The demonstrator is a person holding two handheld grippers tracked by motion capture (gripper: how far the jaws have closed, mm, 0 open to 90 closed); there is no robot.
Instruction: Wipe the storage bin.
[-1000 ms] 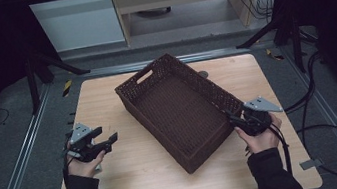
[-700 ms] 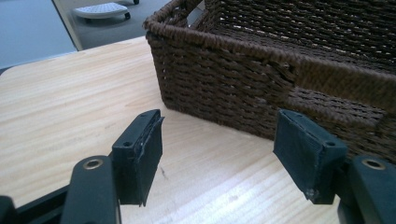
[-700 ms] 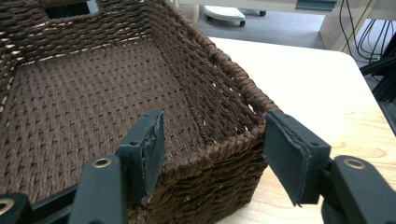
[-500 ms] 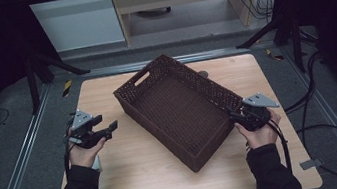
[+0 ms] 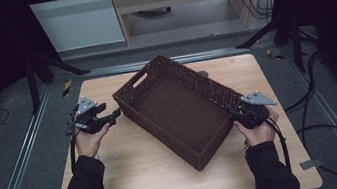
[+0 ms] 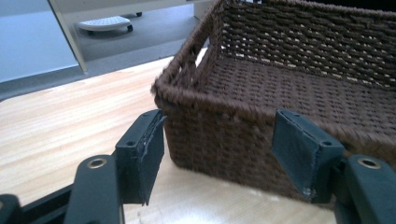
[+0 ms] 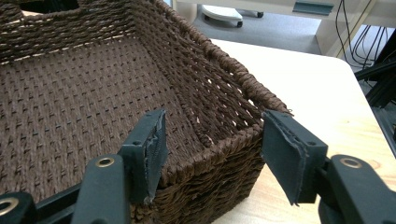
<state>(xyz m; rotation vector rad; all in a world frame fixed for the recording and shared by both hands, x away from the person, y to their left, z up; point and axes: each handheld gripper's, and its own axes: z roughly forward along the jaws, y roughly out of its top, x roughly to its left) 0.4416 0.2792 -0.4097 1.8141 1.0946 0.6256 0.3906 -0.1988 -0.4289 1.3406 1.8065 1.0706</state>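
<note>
A dark brown wicker basket with nothing in it lies diagonally on the wooden table. My left gripper is open just off the basket's left corner. In the left gripper view that left gripper points at the corner of the basket, whose wall stands close ahead between the two pads. My right gripper is open at the basket's right corner. In the right gripper view the right gripper straddles the rim of the basket, one pad inside and one outside.
A small dark object lies on the table behind the basket. Metal rails run along the floor on both sides. Cables trail at the right. A cabinet stands beyond the table.
My left gripper has moved forward and to the right, up to the basket's left corner. The basket has turned slightly. My right gripper has stayed at the right corner.
</note>
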